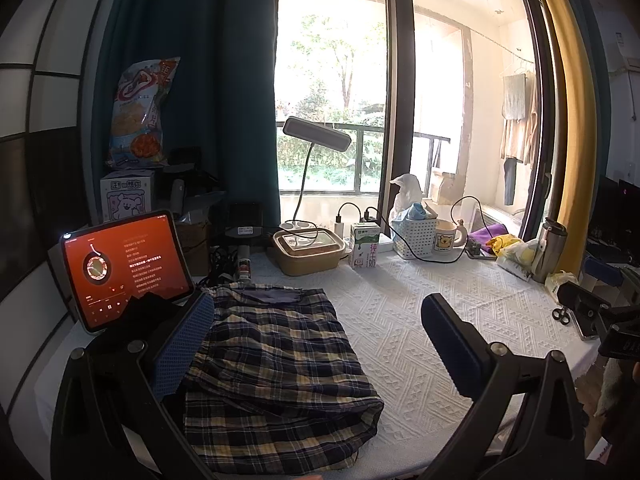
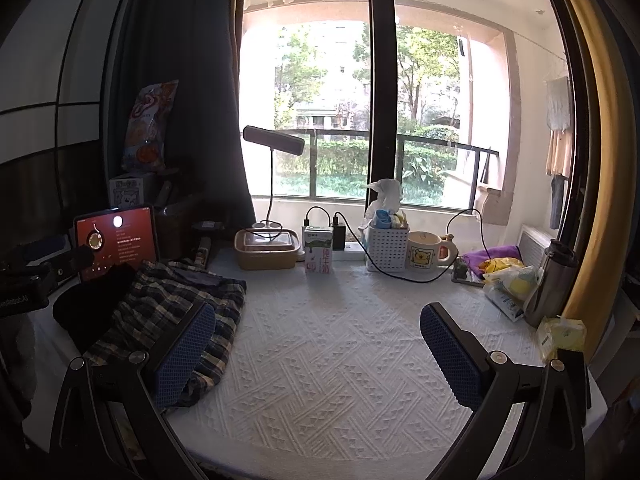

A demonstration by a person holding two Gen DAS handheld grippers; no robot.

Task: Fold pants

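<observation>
The plaid pants (image 1: pixel 276 364) lie folded into a compact stack on the white textured table cover (image 1: pixel 420 340), towards its left side. My left gripper (image 1: pixel 318 308) hangs open above them, its left finger (image 1: pixel 188 344) over the stack's left edge and nothing between the pads. In the right wrist view the pants (image 2: pixel 168 308) sit at the left. My right gripper (image 2: pixel 318 314) is open over bare cover, its left finger (image 2: pixel 184 352) overlapping the pants' near corner. The left gripper (image 2: pixel 40 264) shows at that view's left edge, and the right gripper (image 1: pixel 592 316) at the other view's right edge.
A lit tablet (image 1: pixel 124 268) stands at the left with a black cloth (image 2: pixel 92 300) in front of it. Along the window stand a desk lamp (image 1: pixel 316 136), food container (image 1: pixel 308 250), milk carton (image 1: pixel 364 246), white basket (image 1: pixel 414 236), mug (image 1: pixel 448 240) and steel flask (image 2: pixel 548 284).
</observation>
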